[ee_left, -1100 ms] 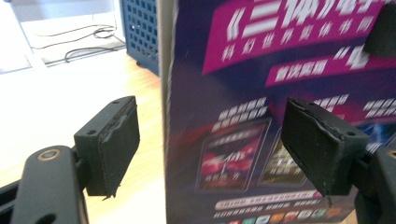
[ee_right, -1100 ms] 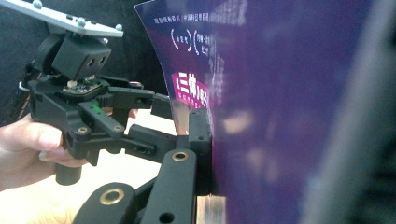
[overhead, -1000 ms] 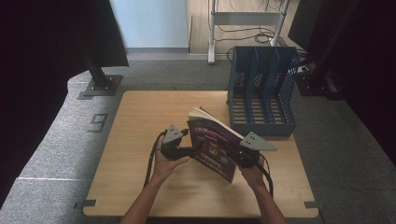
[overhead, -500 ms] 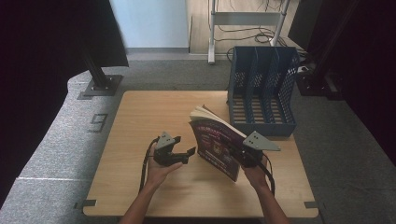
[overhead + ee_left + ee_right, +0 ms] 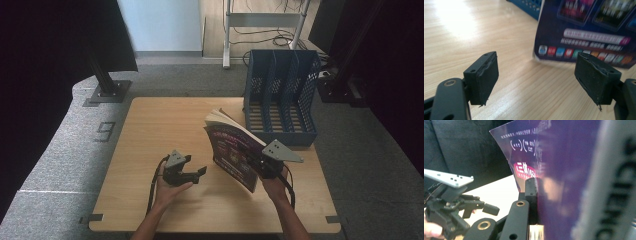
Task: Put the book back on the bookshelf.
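1. A dark purple paperback book (image 5: 234, 150) with bright cover print stands nearly upright on its lower edge on the pale wooden table (image 5: 160, 125), right of the table's middle and tilted a little, its pages fanning at the top.
2. The right gripper (image 5: 260, 167), black with a grey three-cornered plate on top, is clamped on the book's right side; the person's right hand (image 5: 276, 187) holds it from the near edge of the table.
3. In the right gripper view one black jaw presses flat against the purple cover (image 5: 554, 170), with white and pink print just above the pad; the other jaw is hidden behind the book.
4. The left gripper (image 5: 199, 173), also black with a grey plate, lies low over the table to the left of the book, held in the person's left hand (image 5: 167, 192), its black cable looping towards the near edge.
5. Its jaws stand apart with nothing between them; in the left gripper view bare wood shows between the two pads, and the book's lower edge (image 5: 584, 47) rests on the table just beyond them, to the right.
6. The left gripper does not touch the book.
7. A blue plastic file rack (image 5: 281, 95) with slotted walls and upright dividers stands at the far right of the table, just behind the book.
8. Grey carpet (image 5: 75, 145) surrounds the table.
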